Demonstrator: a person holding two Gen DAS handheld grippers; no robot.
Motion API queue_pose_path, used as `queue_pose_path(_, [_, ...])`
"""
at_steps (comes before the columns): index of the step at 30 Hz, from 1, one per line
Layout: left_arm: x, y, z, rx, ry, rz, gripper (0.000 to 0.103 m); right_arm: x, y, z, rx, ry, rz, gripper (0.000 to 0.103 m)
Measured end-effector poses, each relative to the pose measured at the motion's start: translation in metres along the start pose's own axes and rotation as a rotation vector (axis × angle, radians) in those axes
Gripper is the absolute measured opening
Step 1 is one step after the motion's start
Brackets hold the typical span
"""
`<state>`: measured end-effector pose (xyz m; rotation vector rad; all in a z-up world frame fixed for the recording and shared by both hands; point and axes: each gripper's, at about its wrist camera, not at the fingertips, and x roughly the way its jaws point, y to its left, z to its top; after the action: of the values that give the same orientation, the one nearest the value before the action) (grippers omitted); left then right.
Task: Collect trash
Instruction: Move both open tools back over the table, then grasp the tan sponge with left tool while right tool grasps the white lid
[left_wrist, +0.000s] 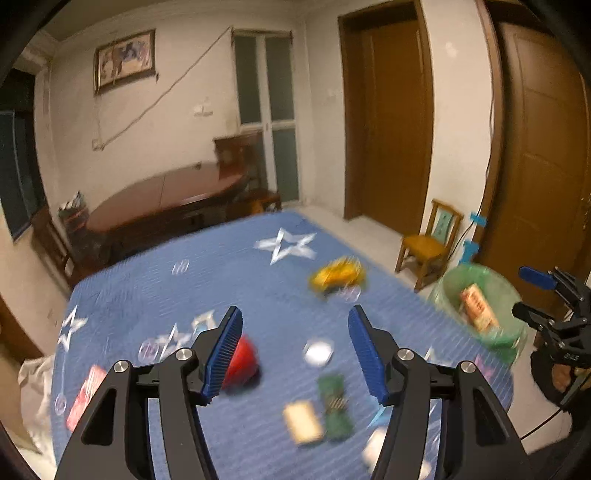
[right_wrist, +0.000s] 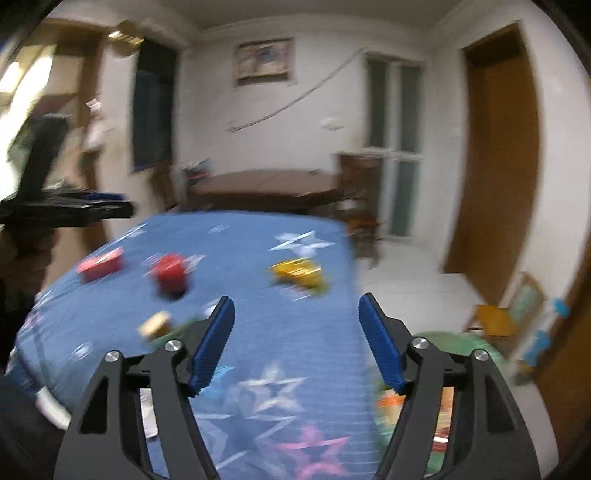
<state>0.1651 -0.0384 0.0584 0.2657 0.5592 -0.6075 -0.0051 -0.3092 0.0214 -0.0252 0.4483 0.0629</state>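
Note:
A blue star-patterned cloth (left_wrist: 229, 280) covers a table with litter on it. In the left wrist view my left gripper (left_wrist: 295, 334) stands open above the cloth with nothing between its fingers. A red cup (left_wrist: 242, 362) lies just behind its left finger; a white cap (left_wrist: 318, 351), a green packet (left_wrist: 335, 406) and a beige box (left_wrist: 303, 422) lie below the gap. A yellow wrapper (left_wrist: 338, 276) sits farther off. My right gripper (right_wrist: 296, 325) is open and empty over the cloth (right_wrist: 258, 295), and shows at the right edge (left_wrist: 535, 291) of the left view. The picture is blurred.
A green bin (left_wrist: 484, 306) holding an orange box stands on the floor right of the table, also seen at the bin (right_wrist: 450, 339). A small wooden chair (left_wrist: 428, 245) is beyond it. A pink packet (left_wrist: 83, 398) lies at the cloth's left edge. A dark round table (left_wrist: 166, 195) and doors stand behind.

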Motion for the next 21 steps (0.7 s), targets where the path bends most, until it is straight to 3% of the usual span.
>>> queue_pose_path(2, [0.005, 0.011, -0.022, 0.009, 0.051, 0.014, 0.061, 0.012, 0.026, -0.008, -0.040, 0.061, 0.089, 0.069])
queue_pose_path(7, [0.032, 0.024, -0.072, -0.051, 0.156, -0.021, 0.061, 0.043, 0.062, -0.026, -0.055, 0.161, 0.176, 0.069])
queue_pose_path(14, [0.086, 0.011, -0.101, -0.094, 0.239, -0.058, 0.060, 0.068, 0.046, -0.032, 0.102, 0.204, 0.140, 0.069])
queue_pose_path(21, [0.118, 0.003, -0.113, -0.114, 0.301, -0.083, 0.056, 0.110, 0.034, -0.026, 0.099, 0.275, 0.161, 0.069])
